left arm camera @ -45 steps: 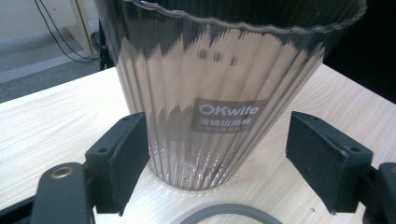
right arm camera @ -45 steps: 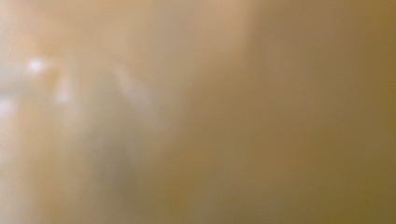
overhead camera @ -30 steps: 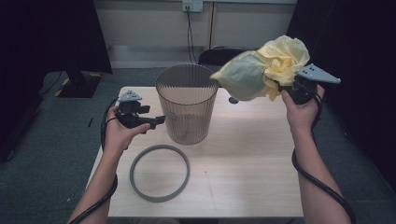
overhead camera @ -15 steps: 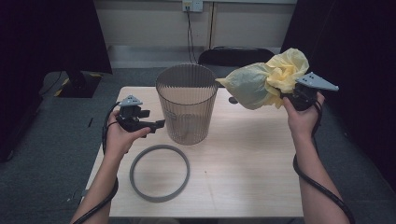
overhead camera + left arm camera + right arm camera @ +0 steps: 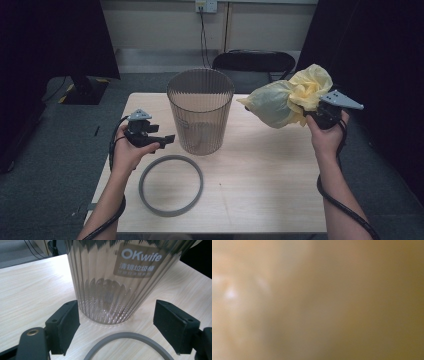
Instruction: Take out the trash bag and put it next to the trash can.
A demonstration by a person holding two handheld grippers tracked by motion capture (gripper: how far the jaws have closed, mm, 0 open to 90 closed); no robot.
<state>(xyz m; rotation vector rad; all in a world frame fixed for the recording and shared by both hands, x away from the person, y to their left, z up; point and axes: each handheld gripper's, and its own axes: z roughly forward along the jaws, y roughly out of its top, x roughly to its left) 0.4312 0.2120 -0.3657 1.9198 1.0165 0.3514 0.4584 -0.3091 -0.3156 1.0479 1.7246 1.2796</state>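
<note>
A ribbed, see-through smoky bin (image 5: 200, 115) stands upright at the middle of the wooden table (image 5: 260, 180). In front of it, to the left, a grey ring (image 5: 141, 186) lies flat. My left gripper (image 5: 169, 139) hovers left of the bin, open and pointing at its base. In the left gripper view the bin (image 5: 110, 285) stands just beyond the wide-apart jaws and the ring (image 5: 130, 336) curves below them. My right gripper (image 5: 306, 118) is shut on a crumpled yellow plastic bag (image 5: 285, 100), held in the air right of the bin's rim. In the right gripper view the bag (image 5: 312, 300) is a close yellow blur.
A dark chair (image 5: 252, 62) stands behind the table's far edge. Black curtains hang on both sides, and grey carpet surrounds the table. Bare tabletop lies to the right of the bin and ring.
The right hand has brought the yellow bag down and a little toward the bin. The left hand has sunk slightly beside the bin.
</note>
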